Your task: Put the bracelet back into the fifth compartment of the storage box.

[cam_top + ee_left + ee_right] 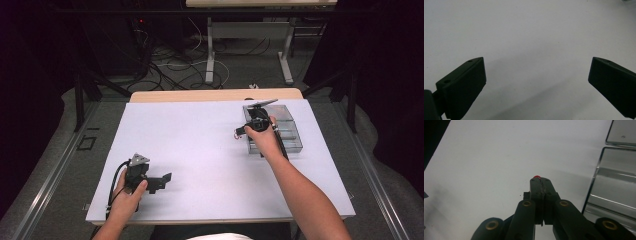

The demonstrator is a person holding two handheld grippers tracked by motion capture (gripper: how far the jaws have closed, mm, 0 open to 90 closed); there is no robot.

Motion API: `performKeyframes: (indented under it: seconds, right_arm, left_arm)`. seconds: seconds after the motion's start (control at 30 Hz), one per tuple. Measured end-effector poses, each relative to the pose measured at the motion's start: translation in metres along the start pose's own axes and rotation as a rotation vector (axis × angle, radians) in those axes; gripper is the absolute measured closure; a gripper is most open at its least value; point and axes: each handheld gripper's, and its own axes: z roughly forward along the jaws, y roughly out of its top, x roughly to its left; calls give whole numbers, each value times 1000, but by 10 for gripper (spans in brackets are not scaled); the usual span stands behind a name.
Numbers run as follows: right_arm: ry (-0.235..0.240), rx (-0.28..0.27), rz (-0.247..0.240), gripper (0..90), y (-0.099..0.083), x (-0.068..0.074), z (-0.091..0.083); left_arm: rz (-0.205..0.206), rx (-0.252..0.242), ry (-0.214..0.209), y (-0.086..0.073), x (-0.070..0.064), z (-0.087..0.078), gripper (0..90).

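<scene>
While the person's two hands rest over the white-covered table [210, 150], the scene lies thus:

Right gripper [239, 133]: it sits just beside the left wall of the clear plastic compartment tray [295, 142], near the table's far right corner; in the right gripper view its jaws are pressed together [540, 181] on a small red object [537, 177] that peeks out at their tips.

Small red object: held above the bare white sheet, just left of the tray's edge; its shape is too small to tell.

Left gripper [162, 181]: close to the table's near left corner, low over the sheet; in the left gripper view its jaws stand wide apart [536, 80] with nothing between them.

Tray: its long sides run roughly along the table's right edge; the transparent walls and dividers show in the right gripper view [599, 185].

Open room: the whole middle of the sheet between the two grippers is bare, as is the strip along the far edge left of the tray.

Edges: a wooden rim [215, 95] shows beyond the sheet's far edge; the sheet's near edge ends at the person's forearms.

Writing: no legible label on tray or grippers.
</scene>
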Motion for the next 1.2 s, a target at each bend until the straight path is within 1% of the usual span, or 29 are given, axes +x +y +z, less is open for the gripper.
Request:
performKeyframes:
  seconds: [0.13, 0.17, 0.2, 0.23, 0.27, 0.3, 0.33, 0.37, 0.47, 0.63, 0.67, 0.7, 0.73, 0.77, 0.93, 0.97, 1.03, 1.1, 1.17, 1.2]
  right_arm:
    - [-19, -11, 2, 900, 3, -5, -6]
    - [-21, -14, 11, 900, 4, -5, -8]
    - [-25, -13, 7, 900, 4, -7, -9]
    - [-30, -14, 16, 900, 5, -8, -10]
    - [-30, -23, 14, 900, 5, -9, -11]
    - [-39, -21, 17, 900, 5, -10, -12]
    - [-35, -18, 13, 900, 6, -12, -14]
    - [-40, -25, 18, 900, 6, -13, -15]
    - [-51, -17, 25, 900, 7, -16, -19]
    - [-61, -29, 32, 900, 8, -22, -26]
    - [-59, -46, 35, 900, 8, -24, -27]
    - [-57, -51, 43, 900, 8, -25, -28]
    - [-70, -43, 44, 900, 9, -26, -30]
    - [-70, -39, 49, 900, 9, -27, -31]
    - [-79, -43, 50, 900, 10, -33, -37]
    - [-83, -48, 58, 900, 9, -34, -38]
    - [-92, -53, 51, 900, 9, -37, -40]
    - [-99, -55, 65, 900, 9, -39, -42]
    - [-93, -57, 65, 900, 8, -42, -44]
    - [-101, -58, 67, 900, 8, -44, -45]
  left_arm:
    - [1, 0, 2, 0, 0, 0, 13]
    - [0, -1, 2, 0, 1, 0, 13]
    - [0, -2, 1, 0, 1, 0, 13]
    - [0, -2, 1, 0, 1, 0, 13]
    - [0, -2, 1, 0, 1, 0, 13]
    - [1, -2, 1, 0, 1, 0, 13]
    - [1, -1, 1, 0, 1, 0, 13]
    - [0, 1, 2, 0, 1, 0, 13]
    - [0, 0, 2, 0, 0, 0, 13]
    - [-2, 1, 0, 0, 1, 0, 13]
    - [-3, 2, 0, 0, 1, 0, 13]
    - [-3, 2, -1, 0, 1, 0, 13]
    - [-2, 1, 1, 0, 1, 0, 14]
    - [-2, 1, 1, 0, 1, 0, 14]
    - [-5, 1, 1, 0, 1, 0, 14]
    - [-4, 1, 2, 0, 1, 0, 14]
    - [-4, 1, 2, 0, 1, 0, 14]
    - [-4, 1, 2, 0, 1, 0, 14]
    - [-4, 2, 2, 0, 1, 0, 14]
    - [-4, 0, 0, 0, 1, 0, 14]
